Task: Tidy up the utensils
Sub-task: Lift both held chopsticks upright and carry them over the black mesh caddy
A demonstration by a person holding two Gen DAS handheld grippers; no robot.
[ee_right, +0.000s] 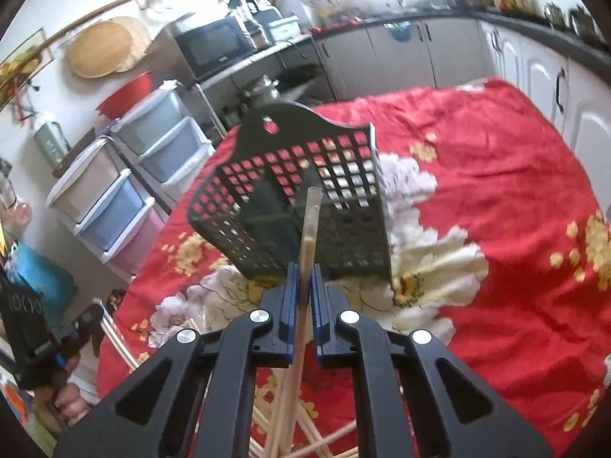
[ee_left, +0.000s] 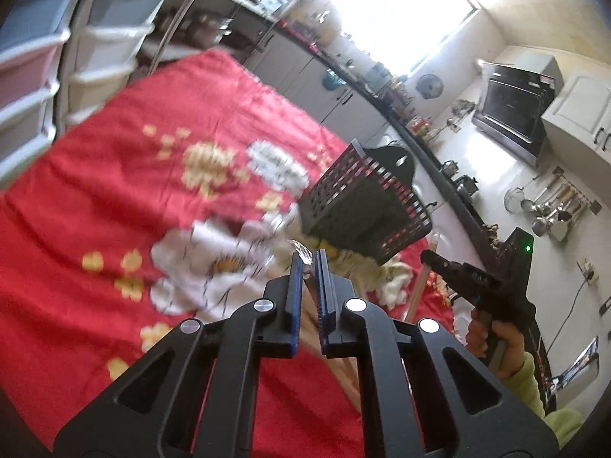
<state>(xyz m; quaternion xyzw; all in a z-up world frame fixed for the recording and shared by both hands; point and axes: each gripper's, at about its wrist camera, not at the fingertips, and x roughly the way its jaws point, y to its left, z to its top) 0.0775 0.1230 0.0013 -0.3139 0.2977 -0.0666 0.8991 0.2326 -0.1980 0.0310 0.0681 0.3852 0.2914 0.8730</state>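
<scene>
While clamped in right gripper (ee_right: 301, 286) | wooden stick (ee_right: 308, 229) fronts basket (ee_right: 290, 191)

No text, label or number can be read with any certainty in either view. In the right wrist view, the dark device (ee_right: 26, 328) held at about eight o'clock carries pale marks that look like a row of rounded digits and a small word below, both too blurred to make out. The microwave (ee_right: 214, 47) front at eleven o'clock bears a small illegible brand mark.
</scene>
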